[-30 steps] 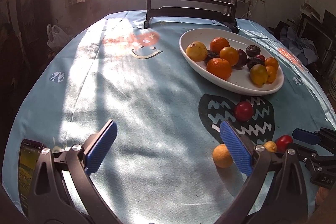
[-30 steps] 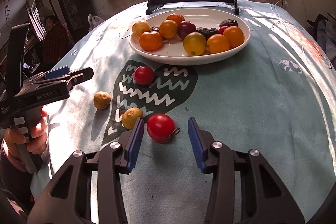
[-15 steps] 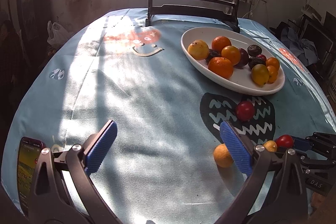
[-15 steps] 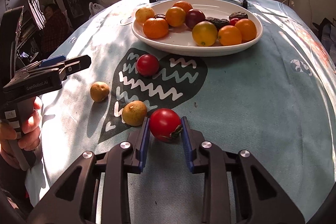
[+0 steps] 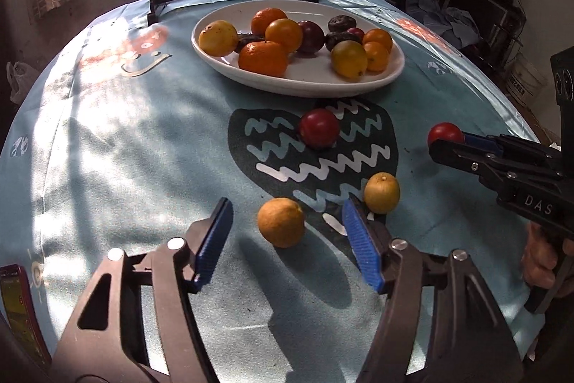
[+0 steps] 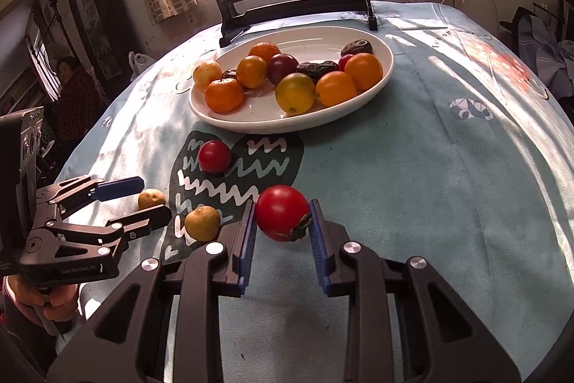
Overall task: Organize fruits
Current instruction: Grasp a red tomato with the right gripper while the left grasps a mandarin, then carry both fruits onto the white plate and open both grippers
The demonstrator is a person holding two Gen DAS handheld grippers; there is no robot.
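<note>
Right gripper [image 6: 281, 221] was clamped on a red tomato [image 6: 282, 213], both blue pads pressed to its flanks, calyx showing low on the fruit; the tomato sat just short of the white plate [image 6: 385, 74], at the near edge of the dark zigzag print [image 6: 251, 174] on the blue tablecloth [image 6: 412, 185]. Whether the tomato rested on the cloth or hung clear of it could not be told. Left gripper [image 5: 285, 232] was closing, jaws apart, with a small orange citrus [image 5: 281, 221] between them and neither pad touching it; this fruit lay farther from the plate than anything else loose. Judged handling: tomato light, smooth-skinned, soft enough to bruise or split, so a gentle hold across its widest middle seemed right. The citrus looked firmer, its pebbled rind likely to give good purchase, best taken across the equator; being round, it could roll if one pad arrived first. A yellowish fruit [image 5: 382, 192] lay just beside the left gripper's right-hand pad. A second red fruit [image 5: 319, 128] sat nearest the plate. The left wrist view alone showed the gap either side of the citrus and a phone [image 5: 18, 311] at the table edge. The right wrist view alone showed the pads' contact on the tomato and a seated person [image 6: 73, 96] beyond the table.
</note>
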